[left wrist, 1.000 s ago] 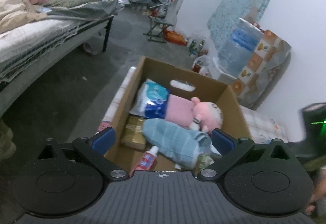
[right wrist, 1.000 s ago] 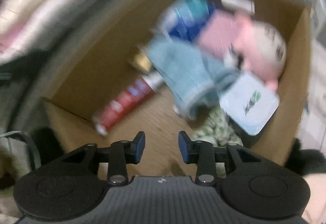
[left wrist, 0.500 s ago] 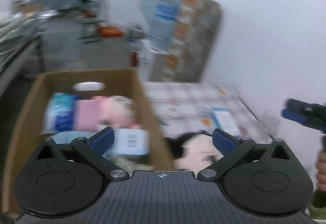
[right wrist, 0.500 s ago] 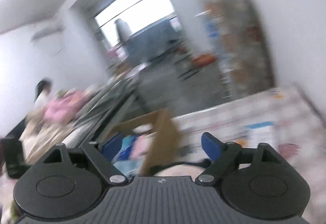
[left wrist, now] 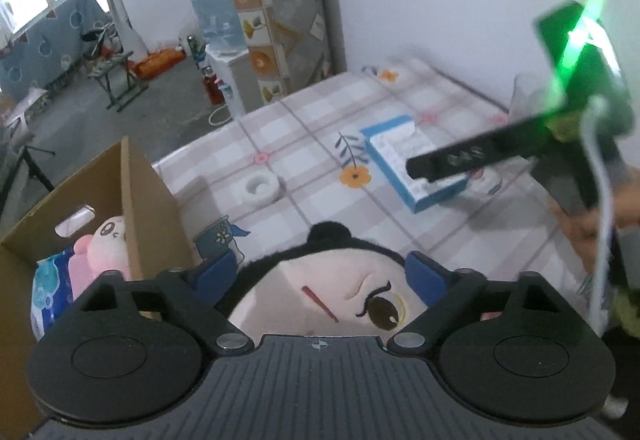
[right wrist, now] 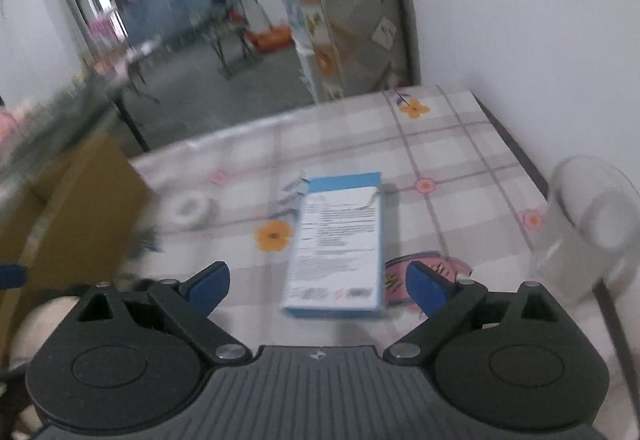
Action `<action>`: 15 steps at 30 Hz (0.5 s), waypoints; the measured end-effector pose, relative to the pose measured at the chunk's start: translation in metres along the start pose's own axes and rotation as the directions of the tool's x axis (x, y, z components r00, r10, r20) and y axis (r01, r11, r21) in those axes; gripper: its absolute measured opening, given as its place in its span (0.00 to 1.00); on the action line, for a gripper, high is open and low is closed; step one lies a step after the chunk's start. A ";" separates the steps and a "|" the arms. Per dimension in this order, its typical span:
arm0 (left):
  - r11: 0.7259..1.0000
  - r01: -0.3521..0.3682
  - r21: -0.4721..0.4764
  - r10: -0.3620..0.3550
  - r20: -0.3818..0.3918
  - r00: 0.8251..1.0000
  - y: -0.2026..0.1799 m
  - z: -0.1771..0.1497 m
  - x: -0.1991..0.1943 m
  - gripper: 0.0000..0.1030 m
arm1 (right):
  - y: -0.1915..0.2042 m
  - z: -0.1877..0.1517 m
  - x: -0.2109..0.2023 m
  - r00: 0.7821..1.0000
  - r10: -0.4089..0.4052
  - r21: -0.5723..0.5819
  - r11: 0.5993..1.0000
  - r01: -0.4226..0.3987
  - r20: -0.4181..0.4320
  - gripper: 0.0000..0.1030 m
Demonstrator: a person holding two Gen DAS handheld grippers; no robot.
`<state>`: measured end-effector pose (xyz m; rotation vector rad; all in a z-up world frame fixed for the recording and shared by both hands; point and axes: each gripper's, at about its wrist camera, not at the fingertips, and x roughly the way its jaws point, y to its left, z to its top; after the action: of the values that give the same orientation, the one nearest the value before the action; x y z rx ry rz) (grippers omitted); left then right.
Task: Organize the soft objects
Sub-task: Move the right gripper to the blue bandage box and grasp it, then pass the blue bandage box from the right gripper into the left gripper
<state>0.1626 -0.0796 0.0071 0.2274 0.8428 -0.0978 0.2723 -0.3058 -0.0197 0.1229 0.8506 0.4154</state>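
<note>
Cardboard box (left wrist: 136,199) beside plush head (left wrist: 320,280)

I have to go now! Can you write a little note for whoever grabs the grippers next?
Left gripper: jaws closing around the black-haired plush doll on the table, beside the cardboard box; grip not firm yet.
Right gripper: open, empty, above the blue-and-white box.
Done: pink plush is in the cardboard box.
Left: grip the doll and put it in too.
</note>
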 end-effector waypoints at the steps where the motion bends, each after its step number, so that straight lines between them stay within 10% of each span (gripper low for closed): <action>1: 1.000 -0.006 0.002 0.006 -0.014 1.000 -0.001 -0.001 0.004 0.80 | 0.000 0.000 0.011 1.000 -0.022 -0.016 1.000 0.022 -0.013 0.63; 9: 0.997 0.043 -0.059 -0.045 -0.021 0.999 0.012 0.001 0.006 0.79 | 0.002 -0.019 0.060 0.994 -0.066 -0.145 0.988 0.053 -0.089 0.57; 15: 0.980 0.091 -0.177 -0.087 0.035 0.996 0.037 0.006 -0.012 0.85 | -0.043 -0.023 0.039 0.991 0.127 0.144 0.982 -0.121 -0.032 0.57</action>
<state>0.1651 -0.0448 0.0261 0.0196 0.8300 -0.1082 0.2911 -0.3311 -0.0738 0.3007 0.9160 0.4753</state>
